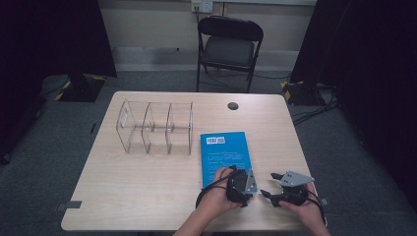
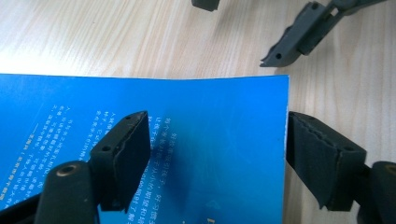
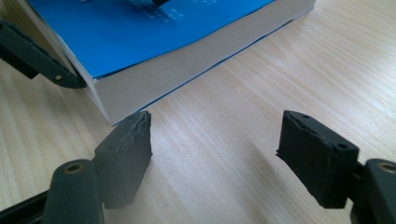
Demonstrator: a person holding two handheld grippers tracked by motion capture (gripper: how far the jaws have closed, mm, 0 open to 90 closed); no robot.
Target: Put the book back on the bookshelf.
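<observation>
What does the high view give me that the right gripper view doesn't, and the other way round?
High view alone: the clear three-slot organizer left of the book, the chair beyond the table, and the left gripper at the book's near end. Right gripper view alone: the book's thick white page edge, lying flat on the wood, and the right gripper with jaws wide apart and nothing between them. Both: the blue book, the wooden table, and the right gripper beside the book's near corner.

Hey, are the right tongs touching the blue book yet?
Apart. In the right gripper view, the right tongs stand open over bare table, and a strip of wood shows between their pads and the blue book's corner.
</observation>
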